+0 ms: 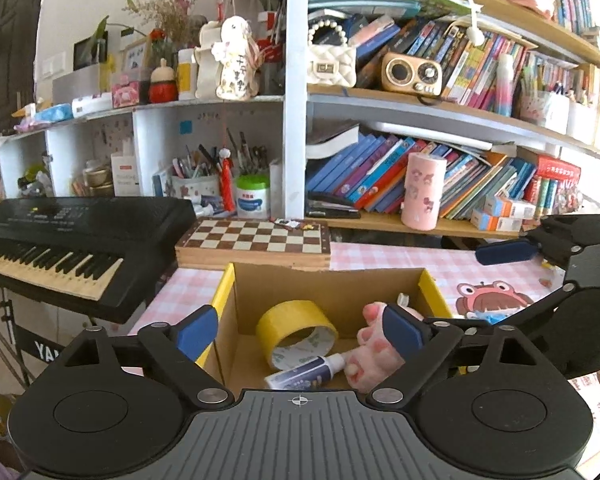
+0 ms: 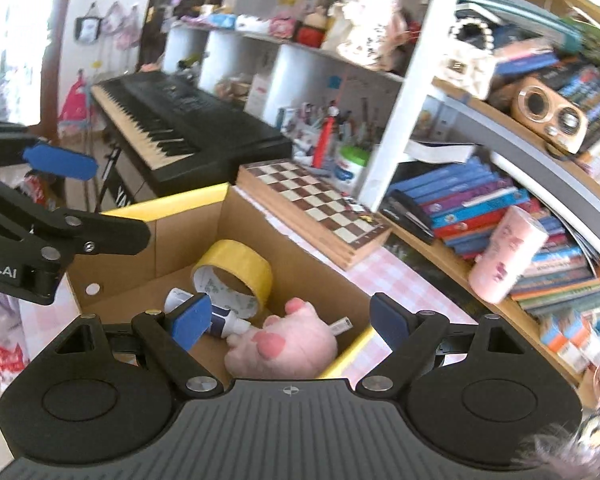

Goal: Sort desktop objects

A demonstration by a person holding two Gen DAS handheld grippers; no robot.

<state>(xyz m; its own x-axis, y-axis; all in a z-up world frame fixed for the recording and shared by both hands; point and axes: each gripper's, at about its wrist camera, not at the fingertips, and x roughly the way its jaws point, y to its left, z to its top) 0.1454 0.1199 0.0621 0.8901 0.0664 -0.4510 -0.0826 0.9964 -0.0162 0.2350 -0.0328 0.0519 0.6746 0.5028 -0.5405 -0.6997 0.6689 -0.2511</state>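
Observation:
A cardboard box [image 1: 332,284] with yellow flaps sits on the pink checked tablecloth. Inside lie a yellow tape roll [image 1: 296,330], a small white and blue bottle [image 1: 304,374] and a pink plush paw [image 1: 374,354]. My left gripper [image 1: 300,334] is open and empty, hovering above the box. The right wrist view shows the same box [image 2: 188,240], tape roll [image 2: 236,276], bottle [image 2: 220,320] and paw [image 2: 284,344]. My right gripper [image 2: 290,320] is open and empty above the box's near right edge.
A wooden chessboard [image 1: 256,242] lies behind the box. A black keyboard [image 1: 72,240] stands to the left. A pink cup [image 1: 422,192] and rows of books [image 1: 384,172] fill the shelf behind. The right gripper also shows in the left wrist view [image 1: 540,248].

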